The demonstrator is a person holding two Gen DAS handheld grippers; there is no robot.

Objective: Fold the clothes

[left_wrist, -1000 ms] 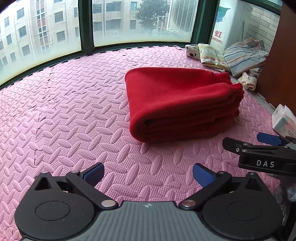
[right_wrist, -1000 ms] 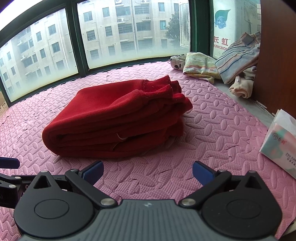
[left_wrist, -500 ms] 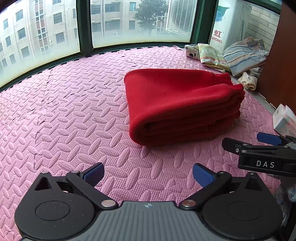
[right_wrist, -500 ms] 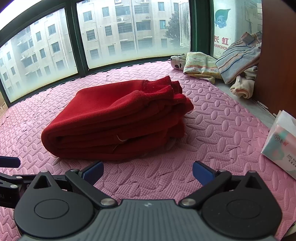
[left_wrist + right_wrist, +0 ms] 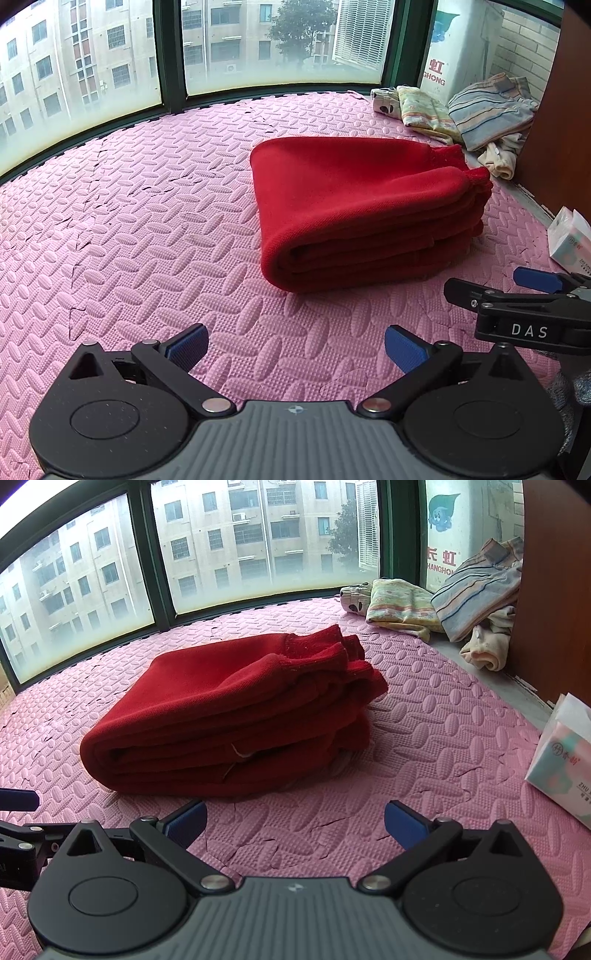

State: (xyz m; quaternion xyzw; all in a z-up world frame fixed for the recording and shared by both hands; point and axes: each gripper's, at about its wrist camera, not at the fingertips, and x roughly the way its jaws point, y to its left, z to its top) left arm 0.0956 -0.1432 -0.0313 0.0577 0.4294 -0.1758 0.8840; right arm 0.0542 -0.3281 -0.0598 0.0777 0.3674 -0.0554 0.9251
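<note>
A red garment (image 5: 362,214) lies folded in a thick stack on the pink foam mat (image 5: 147,229); it also shows in the right wrist view (image 5: 229,716). My left gripper (image 5: 293,347) is open and empty, hovering over the mat in front of the stack. My right gripper (image 5: 293,825) is open and empty, also in front of the stack, apart from it. The right gripper shows at the right edge of the left wrist view (image 5: 517,306). Part of the left gripper shows at the left edge of the right wrist view (image 5: 18,834).
A pile of other clothes (image 5: 480,110) lies at the far right by a wooden panel (image 5: 561,129); it also shows in the right wrist view (image 5: 461,602). A tissue pack (image 5: 561,764) sits on the mat at the right. Windows (image 5: 258,44) bound the far side.
Both grippers have drifted slightly; the red stack appears a little lower and nearer in both views. The garment itself has not moved.
</note>
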